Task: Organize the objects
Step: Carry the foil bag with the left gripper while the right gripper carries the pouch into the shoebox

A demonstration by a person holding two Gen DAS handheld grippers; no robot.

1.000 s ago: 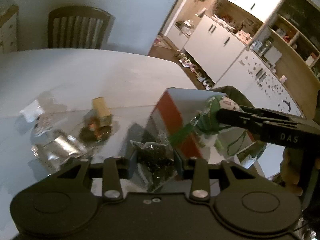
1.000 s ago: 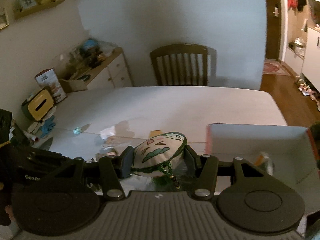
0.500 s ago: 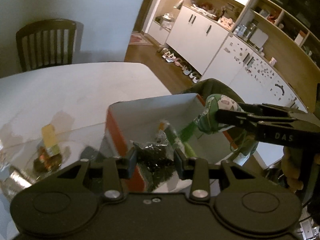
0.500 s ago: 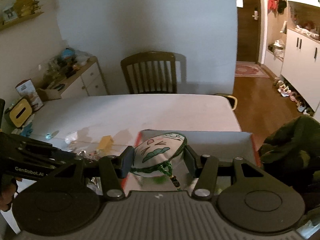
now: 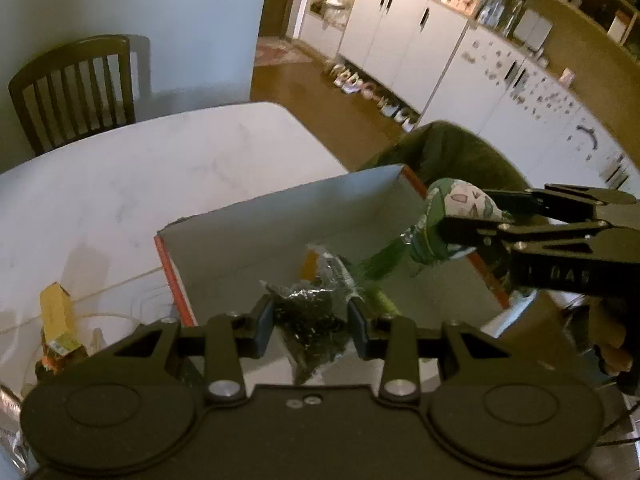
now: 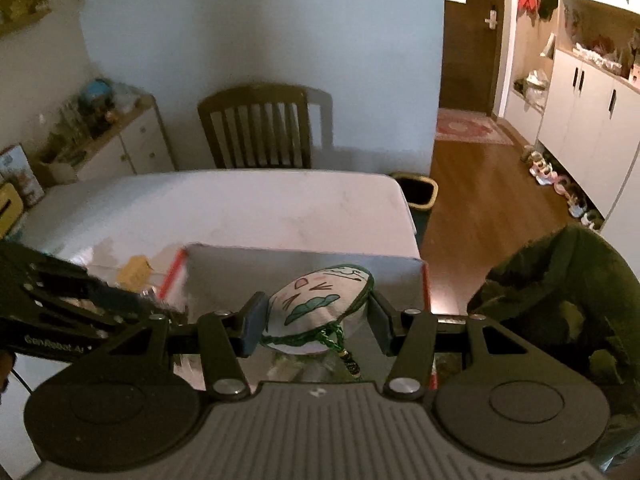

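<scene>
Left wrist view: one left claw [image 5: 311, 322] clamped on one dark crinkly packet [image 5: 310, 320]; one right claw [image 5: 454, 224] clamped on one green-trimmed white pouch [image 5: 456, 204]; both over one red-edged box [image 5: 256, 232], tabletop's [image 5: 160, 168] near right.

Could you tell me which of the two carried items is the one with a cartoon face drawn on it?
It is the pale, green-edged pouch in the right tool; the left tool holds a clear packet of dark contents, with no drawing.
</scene>
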